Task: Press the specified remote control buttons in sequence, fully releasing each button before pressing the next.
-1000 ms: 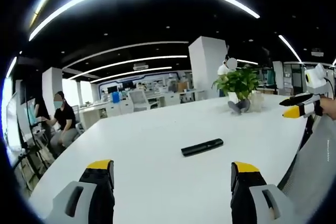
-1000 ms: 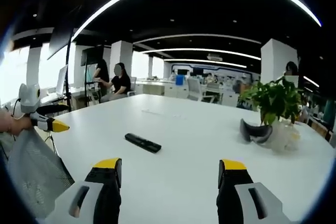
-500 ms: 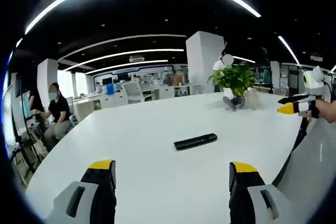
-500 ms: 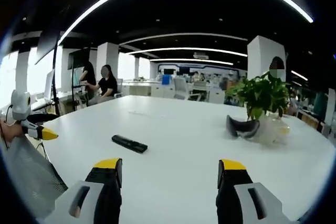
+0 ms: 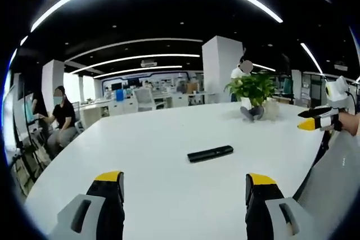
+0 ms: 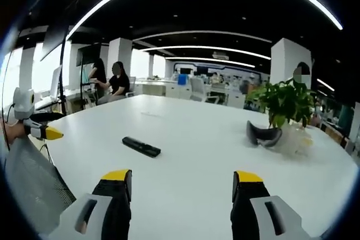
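A slim black remote control (image 5: pixel 210 153) lies flat on the white table (image 5: pixel 157 139), ahead of my left gripper (image 5: pixel 184 179), whose yellow-tipped jaws stand wide apart with nothing between them. In the right gripper view the same remote (image 6: pixel 141 146) lies left of centre, beyond my right gripper (image 6: pixel 183 177), also open and holding nothing. The right gripper (image 5: pixel 315 120) shows at the right edge of the left gripper view, held by a hand. The left gripper (image 6: pixel 40 129) shows at the left edge of the right gripper view.
A potted green plant (image 6: pixel 287 102) stands at the far side of the table (image 6: pixel 197 144), with a dark curved object (image 6: pixel 263 137) and a clear vessel (image 6: pixel 296 141) beside it. A grey mesh chair back (image 6: pixel 31 184) is near the table edge. People sit at desks (image 6: pixel 115 82) beyond.
Both views have shifted slightly as the hands moved; the remote has stayed in place on the table. Both grippers remain open.
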